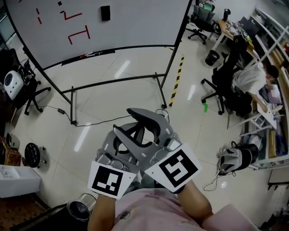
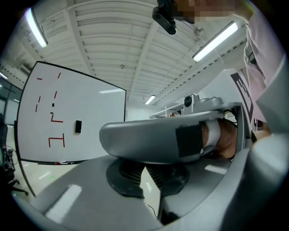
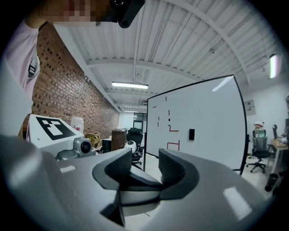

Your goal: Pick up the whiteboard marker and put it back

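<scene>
Grey plastic fills the near part of every view, because both tools are held close to the person's chest and cross one another. The left gripper (image 2: 146,173) has its jaws closed together on nothing. The right gripper (image 3: 140,169) has its ribbed pads standing clearly apart; part of the left tool shows low in that gap, though I cannot tell whether it touches the pads. Nothing of the task is in either grip.

Across the tiled floor (image 1: 135,67), well apart from both tools, stands the whiteboard (image 1: 131,27) with red marks (image 1: 79,34) and a black eraser (image 1: 105,12) on its face. On the ledge along its bottom edge lies a small red-and-dark shape (image 1: 88,55), most likely the whiteboard marker (too small to be sure).

By my judgement the pick-up is not begun and the whole approach lies ahead. A marker of this sort should be light and stiff, with a smooth round plastic barrel that rolls along a ledge and slips under a glancing pinch. It is best taken across the middle of the barrel, pads square to its length. The cap end is a poor hold, since a cap may pull loose. Only modest closing pressure is needed, as the barrel will not give.
</scene>
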Action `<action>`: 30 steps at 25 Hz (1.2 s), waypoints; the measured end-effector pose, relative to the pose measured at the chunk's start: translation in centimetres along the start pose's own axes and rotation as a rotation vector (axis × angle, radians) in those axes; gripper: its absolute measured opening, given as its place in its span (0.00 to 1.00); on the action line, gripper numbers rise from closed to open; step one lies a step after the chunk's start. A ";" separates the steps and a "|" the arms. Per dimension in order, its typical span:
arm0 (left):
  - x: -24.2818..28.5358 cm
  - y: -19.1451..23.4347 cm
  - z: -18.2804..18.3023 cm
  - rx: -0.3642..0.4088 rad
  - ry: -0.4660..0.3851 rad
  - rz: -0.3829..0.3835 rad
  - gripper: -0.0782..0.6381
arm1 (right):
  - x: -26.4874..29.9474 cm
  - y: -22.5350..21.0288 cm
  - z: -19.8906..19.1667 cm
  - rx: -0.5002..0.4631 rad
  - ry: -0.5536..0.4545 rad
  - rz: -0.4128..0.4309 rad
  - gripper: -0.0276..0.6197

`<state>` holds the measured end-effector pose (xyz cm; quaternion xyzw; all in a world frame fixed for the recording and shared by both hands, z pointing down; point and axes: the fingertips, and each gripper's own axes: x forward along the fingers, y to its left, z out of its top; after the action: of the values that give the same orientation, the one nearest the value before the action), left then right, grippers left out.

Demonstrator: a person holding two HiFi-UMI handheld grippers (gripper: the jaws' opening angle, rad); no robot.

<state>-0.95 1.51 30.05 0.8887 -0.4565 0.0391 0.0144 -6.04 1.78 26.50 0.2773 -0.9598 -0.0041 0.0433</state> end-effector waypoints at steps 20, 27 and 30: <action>-3.6 -9.4 2.0 0.059 0.048 0.092 0.12 | -9.7 4.2 1.9 0.022 -0.050 0.097 0.33; -3.2 -10.9 1.7 0.061 0.059 0.095 0.12 | -11.2 4.0 1.3 0.027 -0.035 0.105 0.33; -3.3 -11.0 1.6 0.060 0.059 0.099 0.12 | -11.2 4.1 1.3 0.025 -0.035 0.109 0.33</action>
<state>6.16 10.48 28.24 0.8636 -0.4978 0.0794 -0.0006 1.15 11.19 24.48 0.2251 -0.9740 0.0051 0.0232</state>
